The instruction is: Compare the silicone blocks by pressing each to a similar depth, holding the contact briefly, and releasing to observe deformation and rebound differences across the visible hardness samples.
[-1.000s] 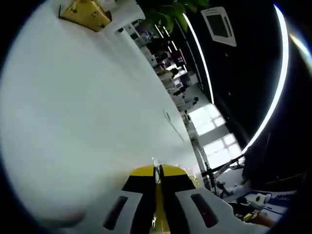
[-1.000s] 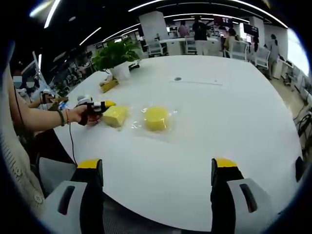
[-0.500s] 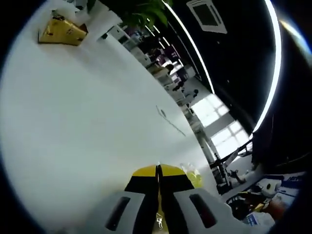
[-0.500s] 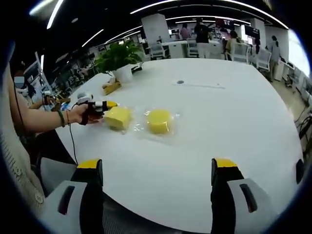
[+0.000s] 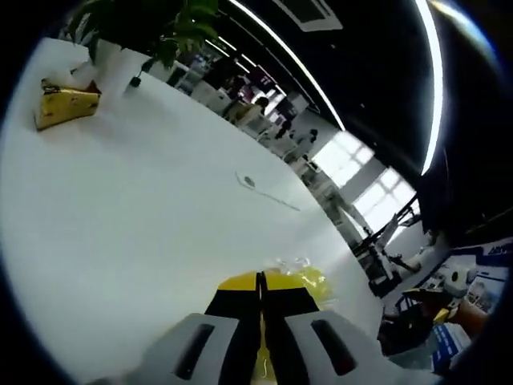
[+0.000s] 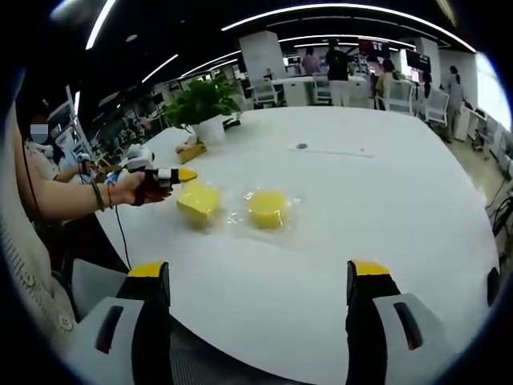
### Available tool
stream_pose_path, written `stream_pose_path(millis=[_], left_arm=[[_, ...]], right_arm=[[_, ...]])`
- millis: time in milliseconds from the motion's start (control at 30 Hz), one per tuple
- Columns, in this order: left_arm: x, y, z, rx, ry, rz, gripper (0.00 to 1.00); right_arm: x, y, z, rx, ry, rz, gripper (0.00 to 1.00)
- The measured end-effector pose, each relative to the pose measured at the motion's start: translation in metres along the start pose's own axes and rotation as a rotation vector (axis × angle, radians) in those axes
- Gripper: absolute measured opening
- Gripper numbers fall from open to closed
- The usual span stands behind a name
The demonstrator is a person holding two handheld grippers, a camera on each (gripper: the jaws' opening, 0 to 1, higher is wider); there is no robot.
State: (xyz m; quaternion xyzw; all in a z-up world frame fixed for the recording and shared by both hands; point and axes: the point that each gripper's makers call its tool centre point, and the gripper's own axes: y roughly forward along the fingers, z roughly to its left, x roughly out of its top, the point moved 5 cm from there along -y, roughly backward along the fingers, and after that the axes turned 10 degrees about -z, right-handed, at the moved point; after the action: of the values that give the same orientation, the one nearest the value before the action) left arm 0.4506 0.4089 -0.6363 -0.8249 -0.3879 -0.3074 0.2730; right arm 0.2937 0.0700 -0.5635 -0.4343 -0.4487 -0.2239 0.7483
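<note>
Two yellow silicone blocks in clear wrap lie side by side on the white table (image 6: 385,208): a square block (image 6: 199,200) on the left and a round block (image 6: 268,208) on the right. A hand holds my left gripper (image 6: 183,174) at the square block's upper left edge; whether it touches is unclear. In the left gripper view the left gripper (image 5: 259,278) has its jaws pressed together, and a wrapped yellow block (image 5: 317,281) peeks out just behind the tips. My right gripper (image 6: 256,273) stands wide open at the near table edge, well short of both blocks.
A potted plant (image 6: 204,100) and a yellow tissue box (image 6: 191,151) stand at the table's far left; the same yellow tissue box (image 5: 64,104) sits by the white pot (image 5: 120,68). A round port (image 6: 301,147) is set in the tabletop. People and chairs are beyond the far edge.
The left gripper has tipped up from the square block's side toward its upper edge, and its view has swung toward the room. The right gripper stays open; the blocks have not moved.
</note>
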Motion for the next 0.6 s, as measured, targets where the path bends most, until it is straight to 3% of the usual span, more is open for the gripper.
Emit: stream_pose_path(millis=[167,600], left_arm=[[0.0,-0.008,-0.029,-0.023,0.056,-0.003,0.0],[0.003,-0.026,-0.068,-0.052,0.102,-0.033,0.0]], right_arm=[[0.003,-0.005,0.003,0.013,-0.007,-0.023,0.84],[0.016,-0.021,0.011,0.065,-0.027,-0.134,0.85]])
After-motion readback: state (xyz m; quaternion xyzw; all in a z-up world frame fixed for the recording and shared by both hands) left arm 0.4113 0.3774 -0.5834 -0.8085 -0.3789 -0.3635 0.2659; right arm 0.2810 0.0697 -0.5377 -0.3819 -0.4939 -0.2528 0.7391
